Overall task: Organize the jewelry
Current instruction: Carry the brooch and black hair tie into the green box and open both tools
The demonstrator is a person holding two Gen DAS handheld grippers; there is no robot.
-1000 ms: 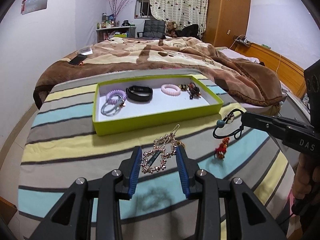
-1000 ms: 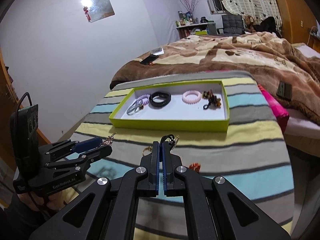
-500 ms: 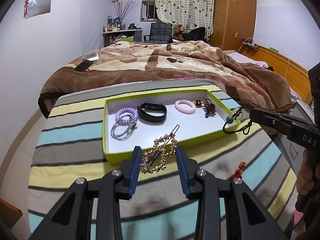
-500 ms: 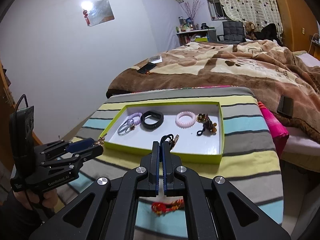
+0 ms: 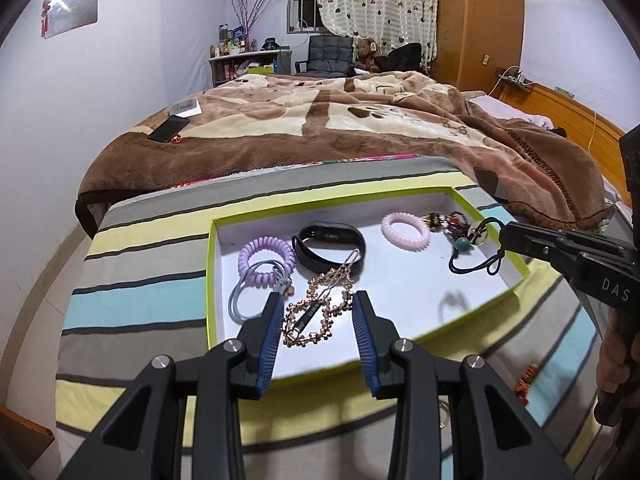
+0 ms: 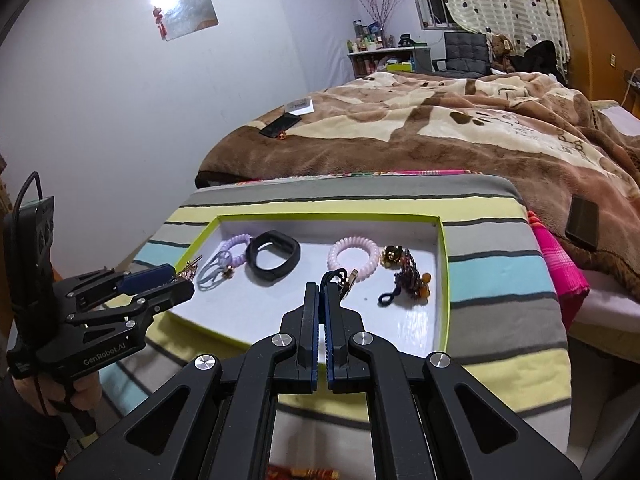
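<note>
The left gripper (image 5: 316, 316) holds a gold chain hair clip (image 5: 320, 308) between its jaws, above the green tray (image 5: 404, 342); the right gripper (image 6: 321, 300), jaws together on a black cord charm (image 5: 474, 250), hangs over the tray's right half, on the striped desk (image 5: 140, 304).

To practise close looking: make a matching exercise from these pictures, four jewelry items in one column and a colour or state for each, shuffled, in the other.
Items:
1. gold clip
2. band
3. cord loop
4. coil tie by the cord loop

Descriptions:
A. pink, lying in the tray
B. black, lying in the tray
C. between the left hand-held gripper fingers
D. hanging from the shut right hand-held gripper

Pairs: 1-C, 2-B, 3-D, 4-A
</note>
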